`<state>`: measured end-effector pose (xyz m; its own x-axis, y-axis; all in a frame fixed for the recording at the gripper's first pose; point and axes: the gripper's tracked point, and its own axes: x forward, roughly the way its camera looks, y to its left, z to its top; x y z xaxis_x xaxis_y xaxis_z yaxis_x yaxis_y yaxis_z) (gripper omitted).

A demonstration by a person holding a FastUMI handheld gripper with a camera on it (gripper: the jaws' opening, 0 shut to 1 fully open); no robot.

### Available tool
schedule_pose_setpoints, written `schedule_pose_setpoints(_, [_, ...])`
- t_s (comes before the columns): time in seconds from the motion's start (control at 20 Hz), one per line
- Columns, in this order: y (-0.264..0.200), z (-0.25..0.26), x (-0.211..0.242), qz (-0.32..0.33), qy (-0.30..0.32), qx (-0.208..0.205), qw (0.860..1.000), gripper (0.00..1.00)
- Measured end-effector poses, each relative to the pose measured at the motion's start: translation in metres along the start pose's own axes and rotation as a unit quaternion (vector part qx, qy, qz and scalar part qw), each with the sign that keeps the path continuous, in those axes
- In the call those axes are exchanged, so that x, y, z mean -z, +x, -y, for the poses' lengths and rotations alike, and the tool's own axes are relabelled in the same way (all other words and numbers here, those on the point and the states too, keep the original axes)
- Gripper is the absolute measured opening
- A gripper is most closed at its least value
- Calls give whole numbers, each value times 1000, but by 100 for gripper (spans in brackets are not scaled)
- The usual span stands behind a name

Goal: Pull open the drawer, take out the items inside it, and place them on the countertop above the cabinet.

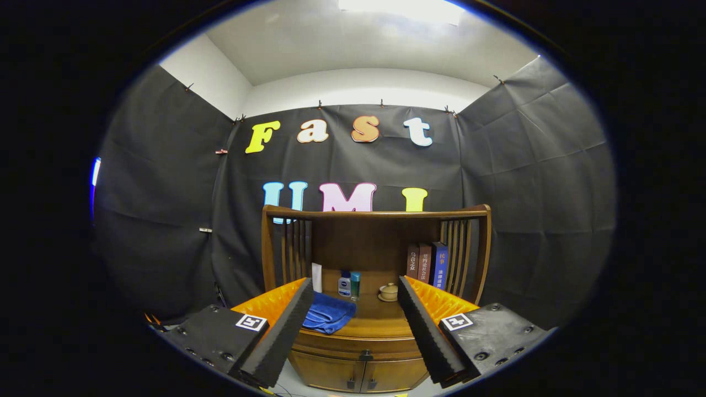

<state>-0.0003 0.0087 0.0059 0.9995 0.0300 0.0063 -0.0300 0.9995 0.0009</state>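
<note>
Three books (427,266) stood upright at the right end of the bench, against the slatted side rail (466,251). A small lidded pot (389,291) sat on a saucer left of the books. Two small bottles (349,284) stood side by side near the back panel, a white card (316,277) to their left. Grey ceiling above, with a light panel (400,9).
</note>
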Motion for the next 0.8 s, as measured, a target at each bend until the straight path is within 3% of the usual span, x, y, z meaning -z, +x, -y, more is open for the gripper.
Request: schedule_pose_setpoints(0.8, [2, 3, -1, -1, 1, 13, 1000, 99])
